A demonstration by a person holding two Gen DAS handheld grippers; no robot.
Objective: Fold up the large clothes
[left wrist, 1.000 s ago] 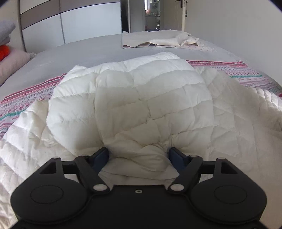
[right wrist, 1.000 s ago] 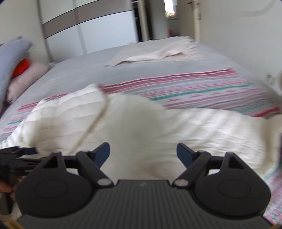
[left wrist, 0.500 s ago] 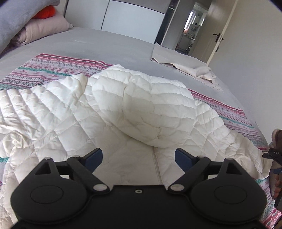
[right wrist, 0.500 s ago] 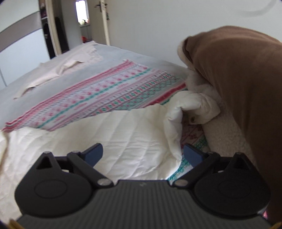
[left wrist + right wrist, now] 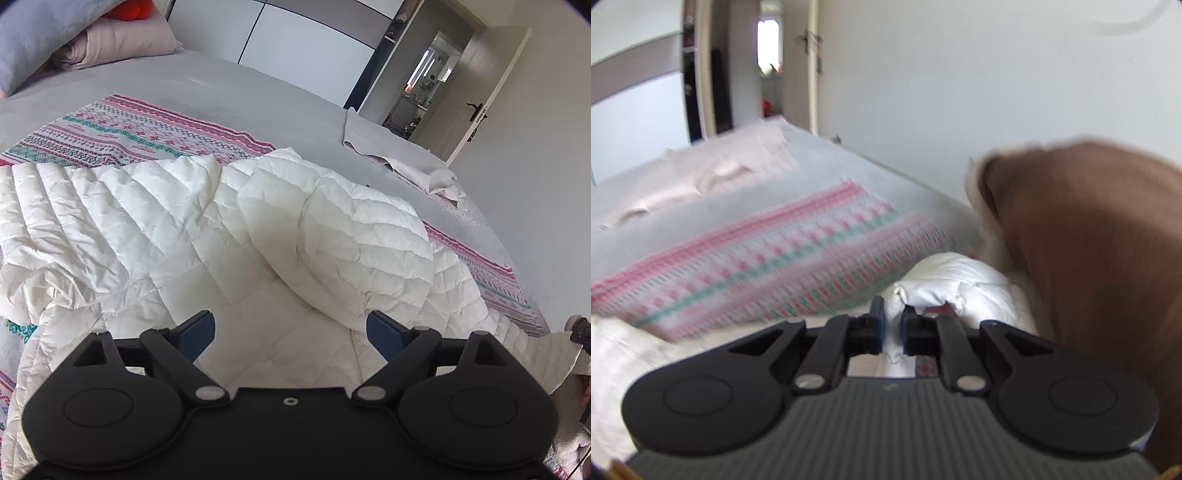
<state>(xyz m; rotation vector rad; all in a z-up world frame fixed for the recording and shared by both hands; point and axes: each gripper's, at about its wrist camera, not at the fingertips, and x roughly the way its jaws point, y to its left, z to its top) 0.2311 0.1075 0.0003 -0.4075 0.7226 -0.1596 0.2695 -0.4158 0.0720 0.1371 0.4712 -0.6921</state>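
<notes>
A white quilted down jacket (image 5: 229, 236) lies spread over the bed, one puffy part (image 5: 351, 251) folded onto its middle. My left gripper (image 5: 290, 328) hovers over the jacket's near part, open, with nothing between its blue pads. In the right wrist view my right gripper (image 5: 894, 326) is shut on a bunched end of the jacket (image 5: 953, 284), white fabric pinched between its fingers. That gripper (image 5: 581, 328) also peeks in at the right edge of the left wrist view, by the jacket's outstretched end.
Under the jacket lies a pink and teal patterned blanket (image 5: 147, 136) on the grey bed (image 5: 207, 88). A beige cloth (image 5: 402, 162) sits at the far side, pillows (image 5: 92, 44) at the far left. A brown fleece garment (image 5: 1089, 240) rises close on my right, by the wall.
My left gripper let go of the folded part, opened wide and drew back while rolling. My right gripper swung right to the jacket's end and closed on it.
</notes>
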